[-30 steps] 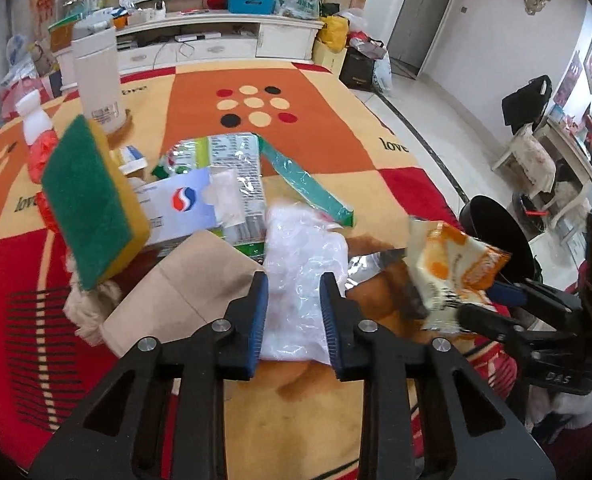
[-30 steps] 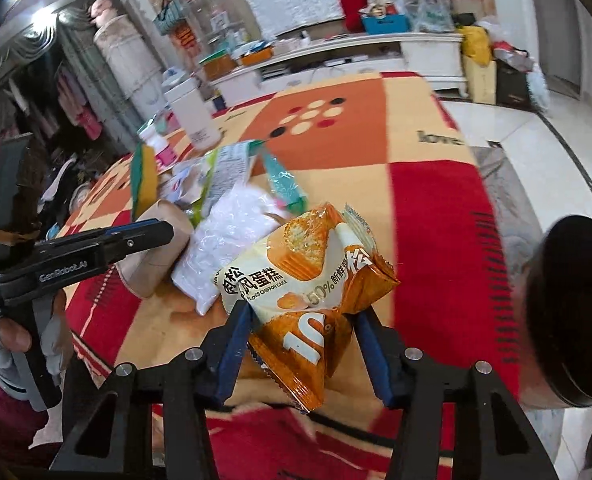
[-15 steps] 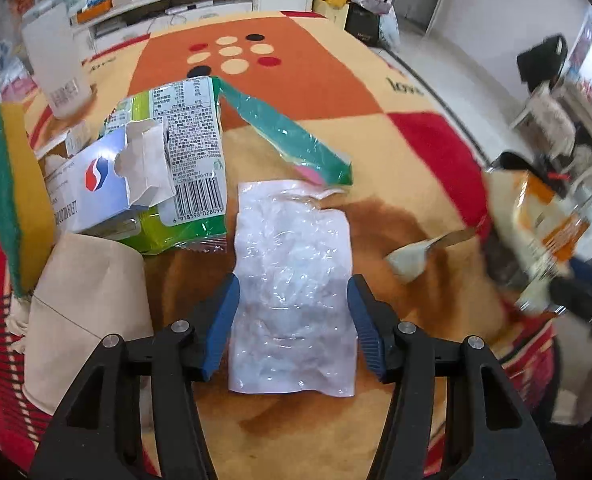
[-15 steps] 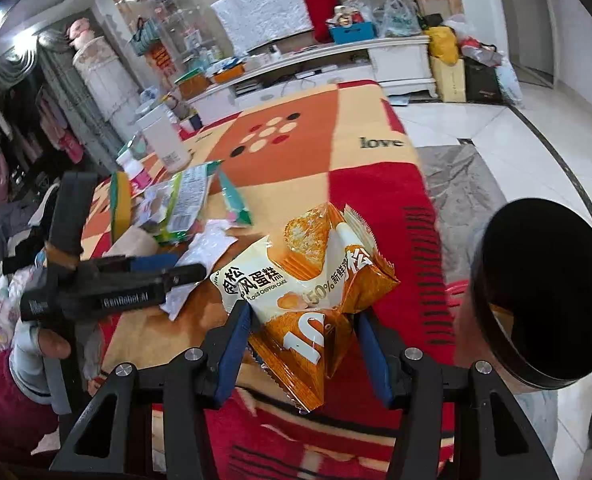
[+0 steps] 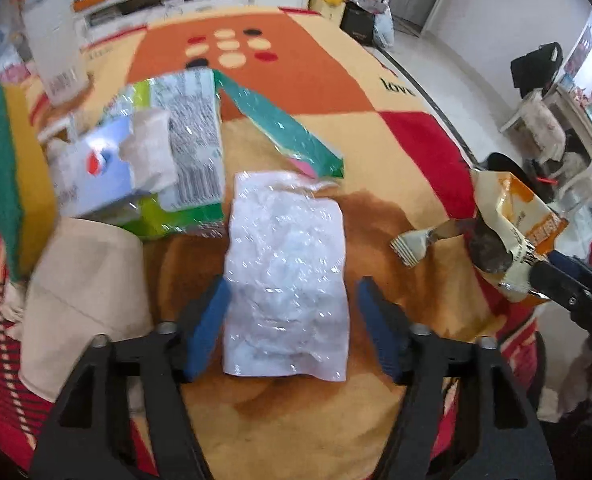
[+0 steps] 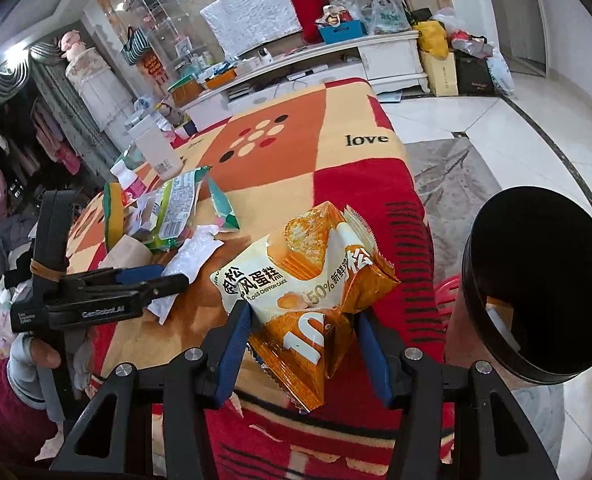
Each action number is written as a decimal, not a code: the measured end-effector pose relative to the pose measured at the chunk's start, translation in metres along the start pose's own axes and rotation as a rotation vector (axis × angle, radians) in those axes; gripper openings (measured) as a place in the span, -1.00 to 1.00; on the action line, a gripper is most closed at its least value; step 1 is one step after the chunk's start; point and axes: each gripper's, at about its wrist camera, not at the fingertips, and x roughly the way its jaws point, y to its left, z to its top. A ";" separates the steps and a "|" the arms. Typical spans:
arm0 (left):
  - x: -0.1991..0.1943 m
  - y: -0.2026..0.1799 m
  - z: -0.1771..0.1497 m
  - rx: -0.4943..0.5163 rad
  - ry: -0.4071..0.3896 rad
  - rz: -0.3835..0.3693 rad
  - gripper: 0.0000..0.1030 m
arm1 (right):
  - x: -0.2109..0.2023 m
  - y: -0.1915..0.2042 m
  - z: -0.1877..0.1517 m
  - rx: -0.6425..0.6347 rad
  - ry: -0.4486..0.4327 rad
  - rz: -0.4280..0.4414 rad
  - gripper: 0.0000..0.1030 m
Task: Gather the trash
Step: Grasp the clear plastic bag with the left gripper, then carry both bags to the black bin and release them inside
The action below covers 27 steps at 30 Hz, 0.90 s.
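**Inspector:** State of the left gripper point(image 5: 290, 322), please.

**Assistant:** Jaws apart, having just been opening; the clear crumpled plastic bag point(image 5: 286, 276) lies flat on the blanket point(image 5: 296, 64) between the blue pads; the left pad sits at the bag's edge, the right pad stands clear of it; nothing is clamped.

**Inspector:** And the right gripper point(image 6: 302, 350)?

**Assistant:** Clamped on the orange snack packet point(image 6: 308, 292), both pads pressed into its lower half; the packet is held above the blanket's red edge, with the black bin point(image 6: 536, 292) just to its right.

**Inspector:** Legible writing?

**Assistant:** On the packet: Chinese characters, "CHIFFON CAKE", "50%" and a large "10"; on the blanket, "love" point(image 6: 366, 140); the left gripper's body in the right wrist view carries white lettering I cannot read with certainty; the green wrapper point(image 5: 188, 152) shows a barcode and fine print too blurred to read.

**Inspector:** Appearance of the items?

**Assistant:** The bag is transparent, wrinkled, torn at its far end; the packet is cream and orange with a serrated top seam, puffed and creased; beyond the bag lie a teal strip wrapper point(image 5: 280, 124), a blue-white carton point(image 5: 96, 164), a green-yellow sponge point(image 5: 12, 176) and a tan paper bag point(image 5: 84, 292); a plastic fork point(image 5: 416, 244) lies to the right.
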 end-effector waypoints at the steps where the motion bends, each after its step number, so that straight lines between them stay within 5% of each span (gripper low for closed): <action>1: 0.000 -0.004 -0.001 0.024 -0.007 0.026 0.36 | 0.001 0.001 0.000 0.001 0.001 0.003 0.00; 7: 0.012 -0.020 -0.009 0.109 -0.016 0.118 0.36 | 0.003 0.006 -0.002 -0.014 0.009 0.014 0.00; 11: 0.003 -0.010 -0.006 0.046 -0.032 0.049 -0.04 | 0.000 0.005 -0.002 -0.013 0.004 0.011 0.00; 27: -0.042 -0.075 0.016 0.134 -0.148 -0.136 -0.07 | -0.042 -0.033 0.011 0.054 -0.098 -0.064 0.00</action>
